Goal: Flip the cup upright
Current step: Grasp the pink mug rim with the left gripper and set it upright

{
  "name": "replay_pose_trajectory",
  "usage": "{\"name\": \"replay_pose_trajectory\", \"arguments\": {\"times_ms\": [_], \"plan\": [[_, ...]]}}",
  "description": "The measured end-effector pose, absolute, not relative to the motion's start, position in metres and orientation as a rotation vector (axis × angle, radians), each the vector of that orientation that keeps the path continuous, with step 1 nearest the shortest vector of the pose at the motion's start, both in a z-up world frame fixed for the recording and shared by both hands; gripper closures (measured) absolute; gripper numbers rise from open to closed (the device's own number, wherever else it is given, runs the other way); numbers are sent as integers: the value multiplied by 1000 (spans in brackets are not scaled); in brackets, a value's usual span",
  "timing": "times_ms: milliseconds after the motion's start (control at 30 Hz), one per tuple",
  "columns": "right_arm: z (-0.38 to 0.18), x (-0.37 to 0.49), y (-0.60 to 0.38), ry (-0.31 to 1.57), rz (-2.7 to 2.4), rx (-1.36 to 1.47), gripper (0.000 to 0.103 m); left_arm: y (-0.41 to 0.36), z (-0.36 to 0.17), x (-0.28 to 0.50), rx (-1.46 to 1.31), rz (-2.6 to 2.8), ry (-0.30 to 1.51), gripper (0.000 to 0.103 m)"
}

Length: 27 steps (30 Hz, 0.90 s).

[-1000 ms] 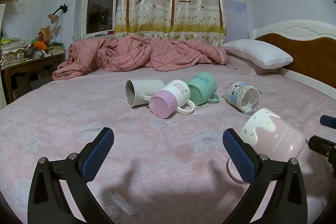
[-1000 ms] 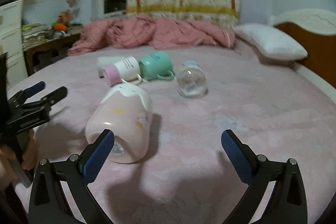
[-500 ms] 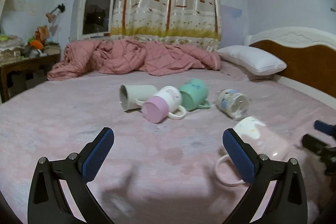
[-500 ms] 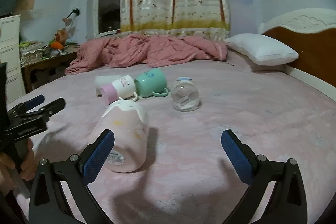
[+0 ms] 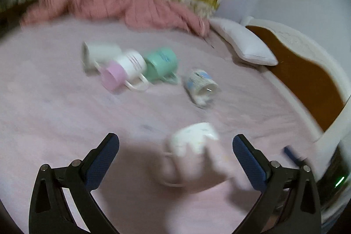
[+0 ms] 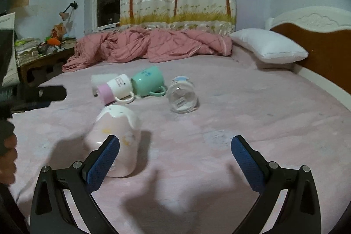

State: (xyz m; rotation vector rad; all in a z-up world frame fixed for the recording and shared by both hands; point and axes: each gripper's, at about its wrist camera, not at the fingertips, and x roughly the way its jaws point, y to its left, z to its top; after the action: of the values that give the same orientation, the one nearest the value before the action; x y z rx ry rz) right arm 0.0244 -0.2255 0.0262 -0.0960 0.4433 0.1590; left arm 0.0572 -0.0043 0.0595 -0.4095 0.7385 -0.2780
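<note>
My left gripper (image 5: 175,157) is spread wide and empty, with the pink cup (image 5: 195,157) lying on its side between the pads, handle toward me; this view is blurred. My right gripper (image 6: 175,159) is likewise wide open and empty, the pink cup (image 6: 116,142) just left of it. I should square the left pads on the cup's body, clamp firmly, then rotate. Beyond the pink cup lie the glass jar (image 6: 182,95) and three mugs (image 6: 131,87).

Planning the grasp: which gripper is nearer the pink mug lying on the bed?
Left. The pink mug lies between the left gripper's open fingers; the right gripper sits beside it.
</note>
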Motion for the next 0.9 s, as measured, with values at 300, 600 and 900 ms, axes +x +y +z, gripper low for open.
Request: {"name": "replay_pose_trajectory", "arguments": {"times_ms": [300, 600, 900], "plan": [[29, 27, -229, 442, 120, -123, 0, -3, 27, 125, -654, -286, 989, 12], [26, 39, -243, 498, 113, -46, 0, -35, -12, 148, -596, -231, 1140, 13], [21, 53, -245, 516, 129, -8, 0, -25, 35, 141, -472, -226, 952, 20]]}}
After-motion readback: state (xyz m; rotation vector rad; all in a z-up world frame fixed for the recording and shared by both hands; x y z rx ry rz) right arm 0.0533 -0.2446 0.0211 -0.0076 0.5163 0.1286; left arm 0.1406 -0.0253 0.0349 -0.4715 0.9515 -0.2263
